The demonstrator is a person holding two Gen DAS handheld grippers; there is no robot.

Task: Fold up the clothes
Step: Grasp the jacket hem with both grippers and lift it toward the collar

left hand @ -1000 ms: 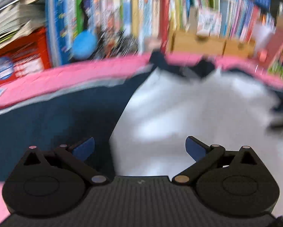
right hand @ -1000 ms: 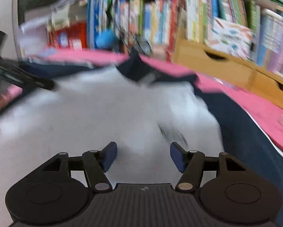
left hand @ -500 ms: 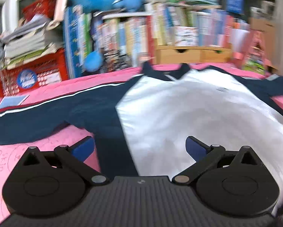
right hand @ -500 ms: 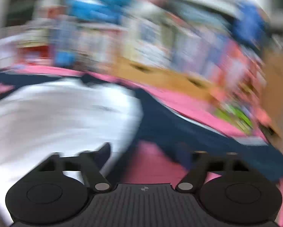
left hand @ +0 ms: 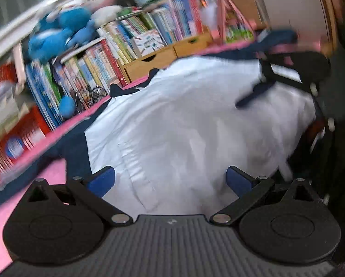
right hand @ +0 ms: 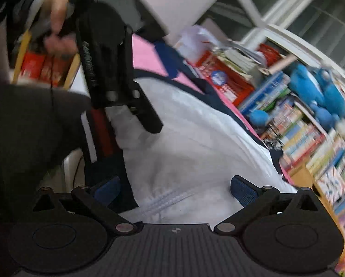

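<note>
A white shirt with navy sleeves and collar (left hand: 184,120) lies spread on a pink surface (left hand: 54,173); it also shows in the right wrist view (right hand: 195,143). My left gripper (left hand: 170,181) is open and empty, just above the shirt's white body near its left side. My right gripper (right hand: 174,189) is open and empty above the shirt's white body near its lower hem. The right gripper shows blurred at the right of the left wrist view (left hand: 287,78). The left gripper shows at the upper left of the right wrist view (right hand: 117,73), held by a hand.
A bookshelf full of books (left hand: 117,53) with wooden drawers (left hand: 154,62) runs behind the pink surface. Blue plush toys (left hand: 59,32) sit on top. A red crate (right hand: 227,85) stands at the shelf's end. The person's body (right hand: 27,127) is close by.
Both views have swung and tilted sharply. The grippers have come toward each other over the shirt's lower body, and each is now visible in the other's view. Both stayed open.
</note>
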